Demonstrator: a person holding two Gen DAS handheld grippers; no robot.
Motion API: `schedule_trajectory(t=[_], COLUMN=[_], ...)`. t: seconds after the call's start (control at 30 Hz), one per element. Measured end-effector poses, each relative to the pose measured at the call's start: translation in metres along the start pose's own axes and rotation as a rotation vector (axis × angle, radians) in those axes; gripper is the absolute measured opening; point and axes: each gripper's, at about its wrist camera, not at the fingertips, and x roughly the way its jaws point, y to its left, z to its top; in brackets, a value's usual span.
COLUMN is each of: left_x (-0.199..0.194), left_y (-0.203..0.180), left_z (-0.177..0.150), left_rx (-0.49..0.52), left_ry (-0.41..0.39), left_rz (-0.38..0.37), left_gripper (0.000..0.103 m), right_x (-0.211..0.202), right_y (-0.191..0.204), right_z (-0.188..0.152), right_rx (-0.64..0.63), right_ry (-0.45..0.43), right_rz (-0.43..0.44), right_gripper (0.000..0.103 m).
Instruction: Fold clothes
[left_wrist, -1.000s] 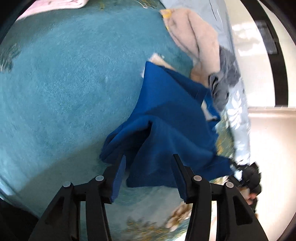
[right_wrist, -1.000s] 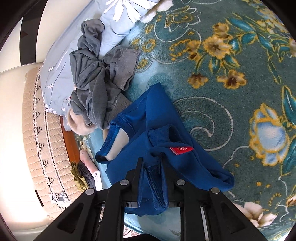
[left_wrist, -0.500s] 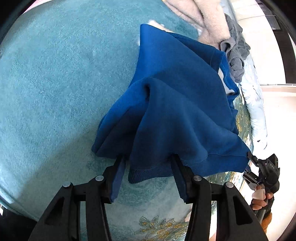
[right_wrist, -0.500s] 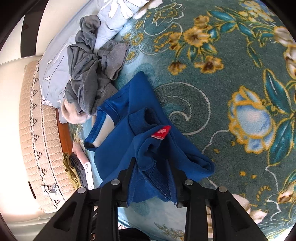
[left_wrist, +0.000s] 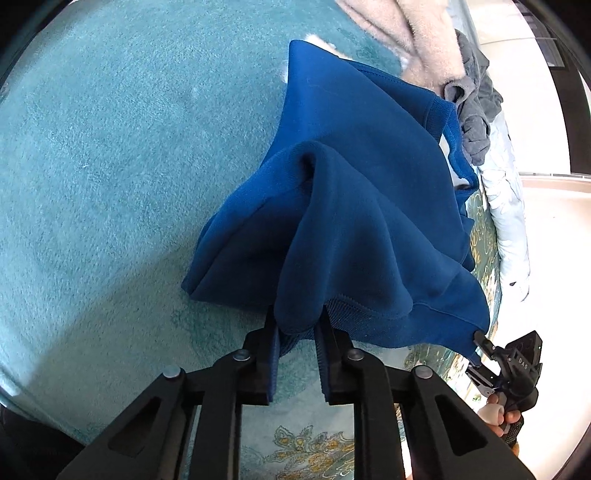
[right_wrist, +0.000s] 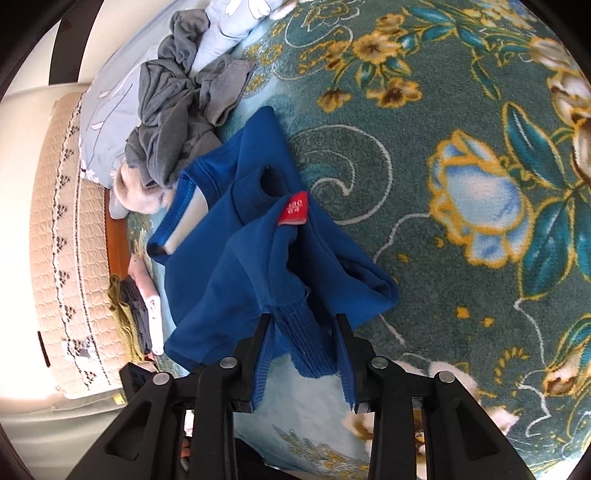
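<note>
A: Teal carpet-like bedspread (right_wrist: 424, 122) with yellow and blue flowers fills both views, and the royal-blue fleece sweatshirt (left_wrist: 354, 206) is right in the middle of it, half lifted off the cover.

B: Big change from a second ago: the left gripper (left_wrist: 295, 332) stood spread with the hem hanging loose between its fingers. Now it is pressed onto the ribbed hem, cloth bunched between them.

A: And the right gripper (right_wrist: 303, 332)? Its fingers sit a little apart, but the ribbed cuff band fills the gap, so I call that a pinch on the sweatshirt too. From the left wrist view you can see it off to the side, tugging the far corner taut.

B: So both ends of the hem are held. The cloth has also risen and stretched out between the two since a second ago. My read: the garment is being lifted and spread so it can be laid flat for folding.

A: It's far from flat. There's a deep pleat down the middle, and the red sewn-in label (right_wrist: 293, 208) shows on top.

B: Containers?

A: None in view. A crumpled grey garment (right_wrist: 173, 107) and a pale pink fluffy one (left_wrist: 413, 40) lie beside the sweatshirt's collar end, by the pale blue floral pillow (right_wrist: 110, 107). A small stack of folded clothes (right_wrist: 136, 317) sits at the bed's edge.
</note>
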Motion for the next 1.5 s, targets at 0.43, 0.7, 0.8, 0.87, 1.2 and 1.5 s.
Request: schedule_trajectory(t=[0.43, 0.7, 0.8, 0.87, 1.2, 1.5], left_x=[-0.086, -0.124, -0.127, -0.128, -0.133, -0.115], left_y=[-0.006, -0.044, -0.035, -0.019, -0.03, -0.052], left_z=[-0.004, -0.013, -0.038, -0.058, -0.081, -0.023], left_rx=[0.006, 0.111, 0.138, 0.121, 0.138, 0.116], left_ry=[-0.157, -0.192, -0.154, -0.112, 0.028, 0.055], left_rz=[-0.162, -0.207, -0.213, -0.223, -0.198, -0.103], left_gripper=[0.005, 0.005, 0.005, 0.005, 0.004, 0.004], right_x=[-0.042, -0.074, -0.087, -0.097, -0.096, -0.054], right_y=[0.06, 0.072, 0.056, 0.044, 0.024, 0.038], right_z=[-0.002, -0.024, -0.04, -0.053, -0.065, -0.005], right_rx=[-0.101, -0.085, -0.033, -0.02, 0.024, 0.115], right_ry=[-0.063, -0.063, -0.045, -0.033, 0.052, 0.085], right_rz=[0.141, 0.188, 0.162, 0.146, 0.034, 0.046], right_gripper=[0.011, 0.011, 0.011, 0.011, 0.01, 0.011])
